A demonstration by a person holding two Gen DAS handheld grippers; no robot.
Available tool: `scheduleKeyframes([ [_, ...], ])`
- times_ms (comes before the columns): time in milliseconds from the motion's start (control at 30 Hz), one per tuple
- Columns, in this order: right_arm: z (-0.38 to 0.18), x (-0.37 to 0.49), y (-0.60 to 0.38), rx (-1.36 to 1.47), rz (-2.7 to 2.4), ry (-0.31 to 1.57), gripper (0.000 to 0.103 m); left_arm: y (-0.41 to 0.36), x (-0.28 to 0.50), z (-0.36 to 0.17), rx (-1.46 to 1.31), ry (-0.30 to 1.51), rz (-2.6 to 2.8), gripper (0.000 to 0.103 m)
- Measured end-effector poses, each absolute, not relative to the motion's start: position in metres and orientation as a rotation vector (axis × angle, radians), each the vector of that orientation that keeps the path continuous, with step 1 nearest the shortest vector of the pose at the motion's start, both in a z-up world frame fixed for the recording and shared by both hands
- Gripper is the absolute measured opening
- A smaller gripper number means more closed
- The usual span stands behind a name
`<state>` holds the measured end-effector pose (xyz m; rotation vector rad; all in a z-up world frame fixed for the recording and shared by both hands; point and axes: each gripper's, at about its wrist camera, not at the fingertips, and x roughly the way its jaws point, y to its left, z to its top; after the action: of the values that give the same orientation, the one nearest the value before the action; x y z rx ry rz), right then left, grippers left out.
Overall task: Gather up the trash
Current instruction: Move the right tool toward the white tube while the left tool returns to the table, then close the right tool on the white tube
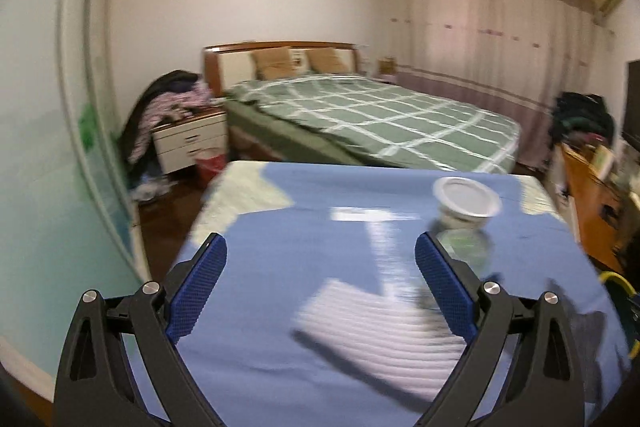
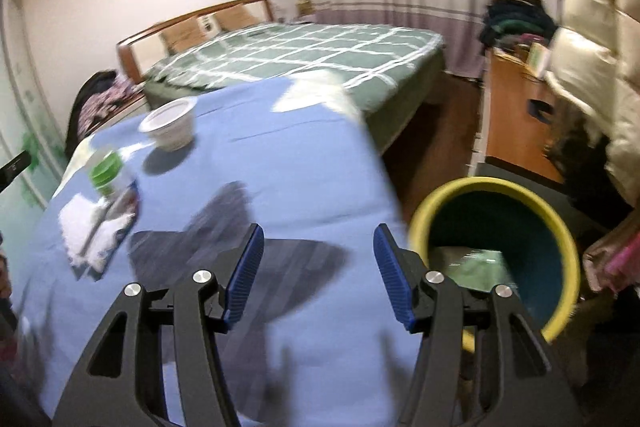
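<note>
Hovering over the blue-covered table (image 1: 280, 211), left gripper (image 1: 320, 263) spread wide, nothing between its pads. Ahead, between the fingers, a blurred white tissue wad on a wrapper (image 1: 380, 327); just past the right finger, a green-capped bottle (image 1: 468, 247) lying down, with a white plastic cup (image 1: 466, 201) upright beyond it. Right gripper (image 2: 318, 263) jaws partly apart, empty, over bare cloth. Far left of it the tissue wad (image 2: 92, 231), bottle (image 2: 108, 175) and cup (image 2: 170, 125), well apart from its fingers. Just right of its right finger, off the table edge, a yellow-rimmed bin (image 2: 560, 235) with a green packet (image 2: 468, 263) inside. Green checked bed (image 2: 304, 55) behind the table, wooden desk (image 2: 516, 123) and a puffy cream coat (image 2: 592, 67) at far right. Open floor between table, bed and desk.
</note>
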<state>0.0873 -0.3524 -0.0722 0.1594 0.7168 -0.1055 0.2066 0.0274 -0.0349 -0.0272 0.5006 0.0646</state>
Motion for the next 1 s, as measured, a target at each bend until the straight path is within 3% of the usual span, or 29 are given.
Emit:
scheduleKeyframes([
  [533,-0.085,0.162,-0.219,0.127,0.126,0.791,0.055,0.07,0.211,-0.07,-0.165,0.535,0.173,0.095],
  [1000,-0.102,0.209,-0.189,0.159,0.104,0.898,0.055,0.063,0.203,-0.068,-0.15,0.516,0.171,0.095],
])
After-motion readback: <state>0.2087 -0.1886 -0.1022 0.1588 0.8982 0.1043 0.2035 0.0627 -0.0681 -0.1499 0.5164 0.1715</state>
